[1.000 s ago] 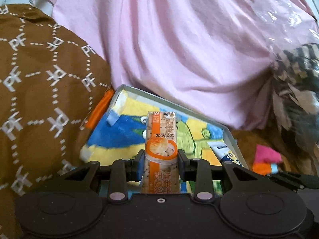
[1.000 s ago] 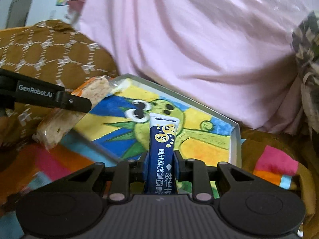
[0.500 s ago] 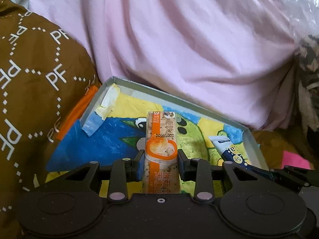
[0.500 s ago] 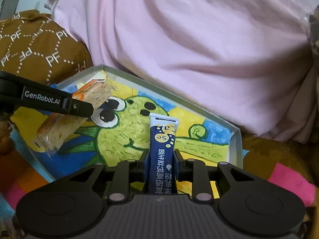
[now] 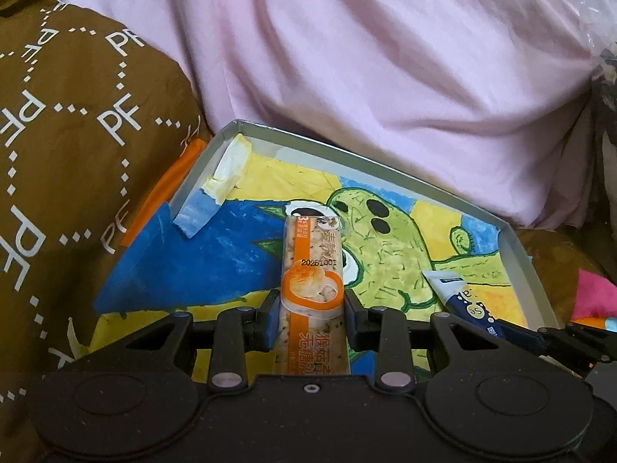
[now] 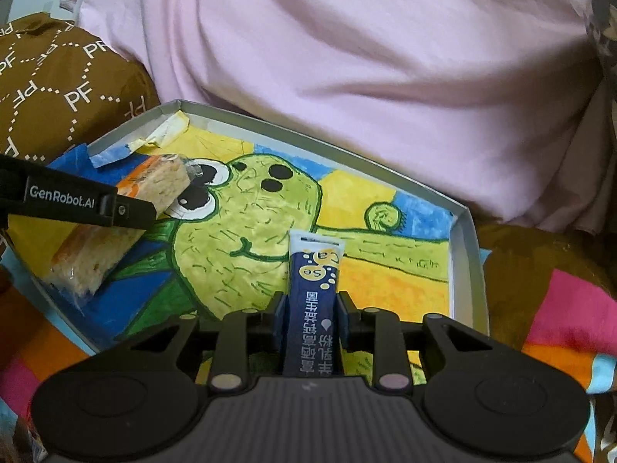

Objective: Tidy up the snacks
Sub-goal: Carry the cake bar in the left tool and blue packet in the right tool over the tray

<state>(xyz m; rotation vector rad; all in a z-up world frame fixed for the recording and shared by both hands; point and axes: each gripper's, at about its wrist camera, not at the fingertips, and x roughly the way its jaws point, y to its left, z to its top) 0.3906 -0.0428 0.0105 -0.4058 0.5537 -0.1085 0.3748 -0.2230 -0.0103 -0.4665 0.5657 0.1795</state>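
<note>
The left gripper [image 5: 312,308] is clamped on an orange-banded snack bar [image 5: 312,270], which stands lengthwise between the two fingers and reaches forward over the tray. The bar's clear wrapper shows a pale, speckled cake inside and a printed date across the orange band. In the right wrist view the same bar [image 6: 127,208] appears from the side, hanging over the tray's left part, with the left gripper's black finger [image 6: 77,200] lying across it.

The right gripper [image 6: 310,320] is closed on a dark blue sachet [image 6: 314,289] with a white top edge and yellow circles, held upright between the fingers above the tray's near right part. From the left wrist view, the sachet [image 5: 459,297] pokes in at the lower right, over the tray's right side.

Below both grippers lies a shallow grey tray [image 6: 468,254] lined with a painted picture of a green, big-eyed creature [image 6: 246,231] on blue and yellow fields. The lining paper is torn and curled up at the far left corner [image 5: 227,169]. The tray rests on a colourful cloth [image 6: 567,308] of pink, orange and blue patches.

To the left rises a brown cushion [image 5: 77,135] with a white dotted pattern and letters. Behind the tray a pink sheet [image 5: 366,77] fills the background.
</note>
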